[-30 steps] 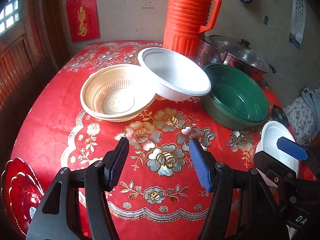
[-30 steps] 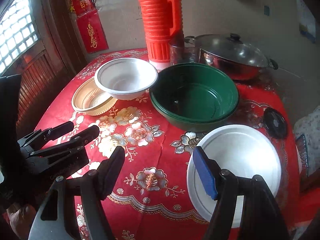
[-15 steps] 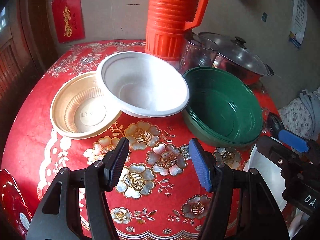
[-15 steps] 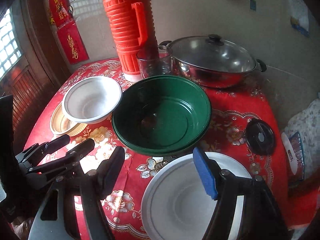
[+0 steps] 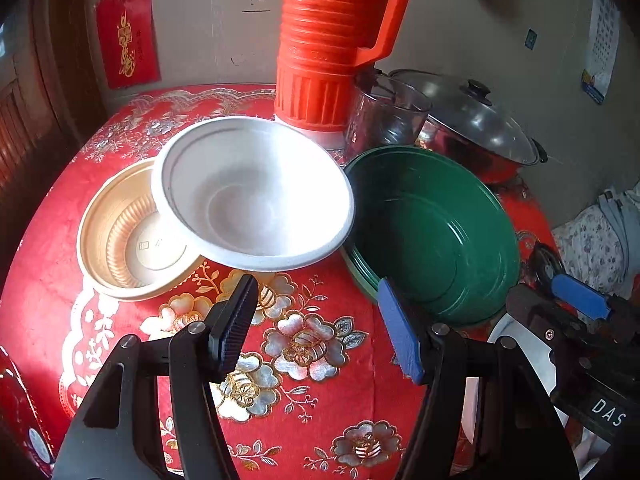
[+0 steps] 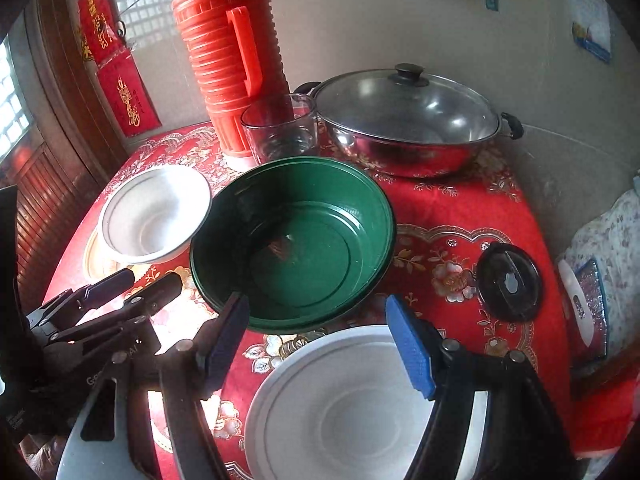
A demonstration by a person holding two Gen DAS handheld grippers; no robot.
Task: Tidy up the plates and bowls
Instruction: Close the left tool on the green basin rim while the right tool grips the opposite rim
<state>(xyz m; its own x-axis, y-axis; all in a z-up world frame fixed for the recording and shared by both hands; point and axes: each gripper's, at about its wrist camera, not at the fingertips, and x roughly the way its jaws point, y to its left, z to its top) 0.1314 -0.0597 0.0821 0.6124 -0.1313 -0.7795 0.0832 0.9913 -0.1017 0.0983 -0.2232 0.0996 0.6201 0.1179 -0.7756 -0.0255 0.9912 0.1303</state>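
At 9 o'clock on the table, the gold bowl (image 5: 120,236) and, tilted on its rim, the white bowl (image 5: 252,196) look thin, light and flexible; pinch each at the rim. At centre the green bowl (image 5: 432,232) looks stiffer, and at 4 o'clock the white plate (image 6: 340,408) looks slick. Your left gripper (image 5: 316,328) and right gripper (image 6: 320,344) both stand spread, holding nothing.

Black hand-held gripper (image 5: 318,334), blue pad

A home dining corner: a round table under a red floral tablecloth (image 5: 320,340) carries an orange thermos (image 6: 228,60), a glass-lidded steel pot (image 6: 408,120) and bowls, with red festive hangings (image 5: 126,46) on the plastered wall.
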